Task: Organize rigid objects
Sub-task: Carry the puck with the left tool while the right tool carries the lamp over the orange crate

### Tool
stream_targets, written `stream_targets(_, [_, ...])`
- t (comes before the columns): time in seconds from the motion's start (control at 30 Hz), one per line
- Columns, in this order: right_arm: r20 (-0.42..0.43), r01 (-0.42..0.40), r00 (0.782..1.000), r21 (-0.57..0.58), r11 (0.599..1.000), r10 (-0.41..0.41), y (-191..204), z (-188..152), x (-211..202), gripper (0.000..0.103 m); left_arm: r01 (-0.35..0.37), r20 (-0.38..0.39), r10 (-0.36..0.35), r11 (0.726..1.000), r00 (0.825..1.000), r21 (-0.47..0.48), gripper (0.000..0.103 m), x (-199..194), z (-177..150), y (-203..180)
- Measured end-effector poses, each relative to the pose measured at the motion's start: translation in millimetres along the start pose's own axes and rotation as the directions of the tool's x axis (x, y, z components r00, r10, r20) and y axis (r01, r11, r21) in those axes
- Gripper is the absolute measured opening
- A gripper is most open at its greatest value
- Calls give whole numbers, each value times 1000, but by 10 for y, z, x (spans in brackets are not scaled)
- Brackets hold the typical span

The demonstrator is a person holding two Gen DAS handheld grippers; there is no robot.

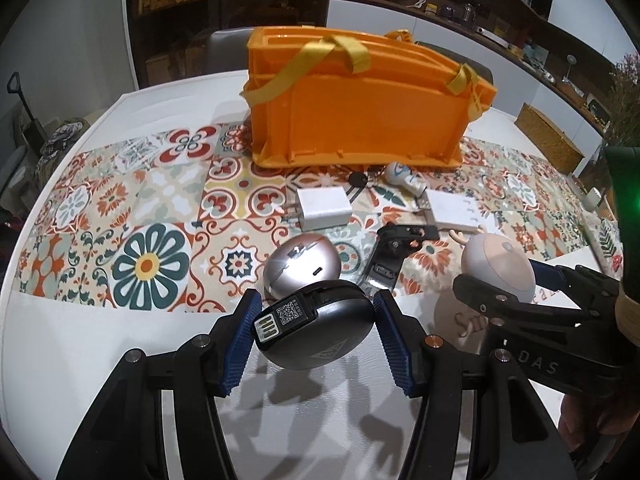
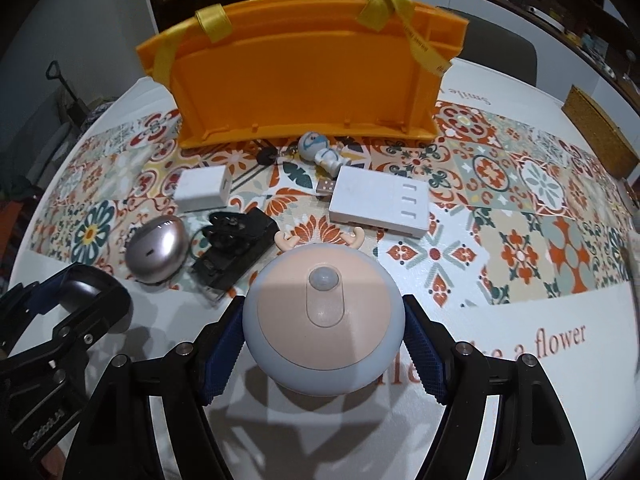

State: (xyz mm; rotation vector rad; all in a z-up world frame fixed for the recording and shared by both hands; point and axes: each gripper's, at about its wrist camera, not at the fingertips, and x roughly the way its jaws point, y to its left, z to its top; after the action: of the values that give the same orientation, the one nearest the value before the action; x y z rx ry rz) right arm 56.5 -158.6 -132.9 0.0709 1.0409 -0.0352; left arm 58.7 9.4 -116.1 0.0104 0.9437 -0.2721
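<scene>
On my left side, the left gripper [image 1: 316, 330] is clamped narrow on a dark oval device [image 1: 320, 330] with a QR label, both blue pads pressed to its flanks and the thing lifted clear of the white table [image 1: 100, 360]. Just beyond it on the patterned runner [image 1: 152, 208] I see a silver egg-shaped case [image 1: 300, 266], with a white charger block [image 1: 324, 209] behind that. A black clip-like part [image 1: 390, 254] lies to the right of the silver case. Further back stands the orange crate [image 1: 360, 120] with yellow straps, and right at its foot lie a black key fob [image 1: 358, 179] and a small figurine [image 1: 402, 178]. A flat white hub [image 2: 380, 210] lies a little right of centre. On my right side, the right gripper [image 2: 324, 350] grips a round pale-blue and pink lamp [image 2: 324, 320] with small antlers, pads against both its sides, above the table's bare white edge.
</scene>
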Motion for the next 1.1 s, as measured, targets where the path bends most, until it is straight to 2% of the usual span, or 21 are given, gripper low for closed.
stream_targets(0.57, [55,-39,998,-16,999,39,-113,357,-679,75,0,52,3,998,999,-70,58,-508,375,-139])
stream_targets(1.1, [115,-62,991,-31,998,65,-243,805,-904,75,-9,124,17,998,992,-68,58,-681,845,-248])
